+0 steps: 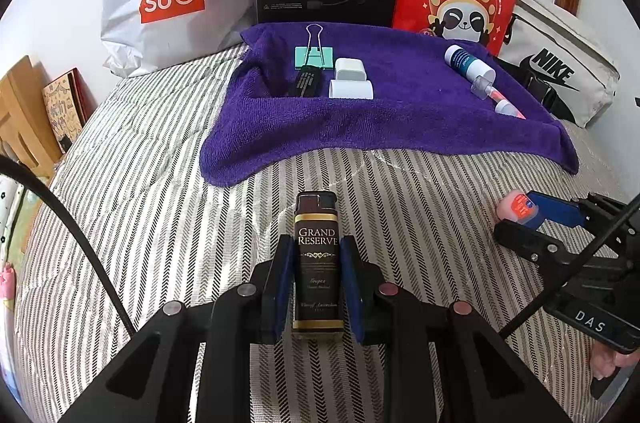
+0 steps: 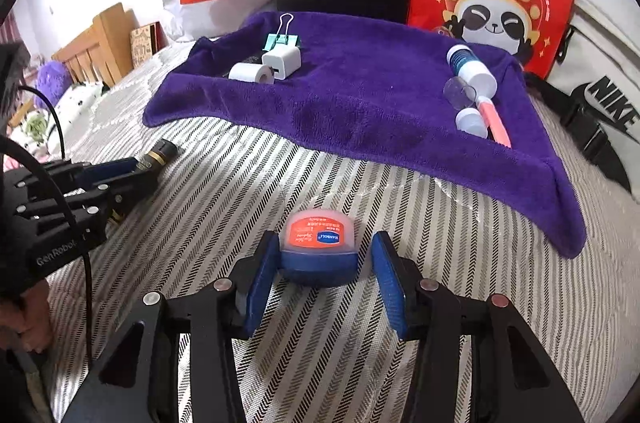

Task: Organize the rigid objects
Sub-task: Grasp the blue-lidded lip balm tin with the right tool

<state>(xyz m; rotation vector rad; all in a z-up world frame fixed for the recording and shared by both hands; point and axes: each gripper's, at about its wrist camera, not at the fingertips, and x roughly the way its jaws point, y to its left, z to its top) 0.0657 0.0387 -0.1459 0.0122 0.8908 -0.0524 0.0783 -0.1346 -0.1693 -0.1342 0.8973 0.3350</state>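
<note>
Two items were still off the purple towel point(image 1: 400, 127), both lying on the striped bed point(image 1: 160, 207) in front of it. On the left, the left hand-held gripper point(image 1: 316, 287) was clamped narrow on a dark brown lighter point(image 1: 317, 255), its blue pads pressing the long sides low on the body. The top half stood out beyond the pads, so a quick swing toward the towel could have let it pivot or slide out. Its likely place, judging by what lay there, was the far-left group: a green clip point(image 1: 314, 55), a black stick point(image 1: 306, 83), a white plug point(image 1: 351, 69) and a white roll point(image 1: 351, 89). These sat tight together, and a careless drop could have knocked the roll rolling.

On the right, the right hand-held gripper point(image 2: 322, 263) stood half open around a small balm jar point(image 2: 318, 247). The left pad touched or nearly touched it; the right pad was clearly apart. Closing off-centre could have shoved the rounded jar sideways across the soft bedding, or squeezed it forward out of the grip. The right side of the towel held a blue-and-white bottle point(image 2: 470, 67), a pink tube point(image 2: 496, 123) and a small white cap point(image 2: 472, 121) in a row, easy to nudge off the near edge.
</note>
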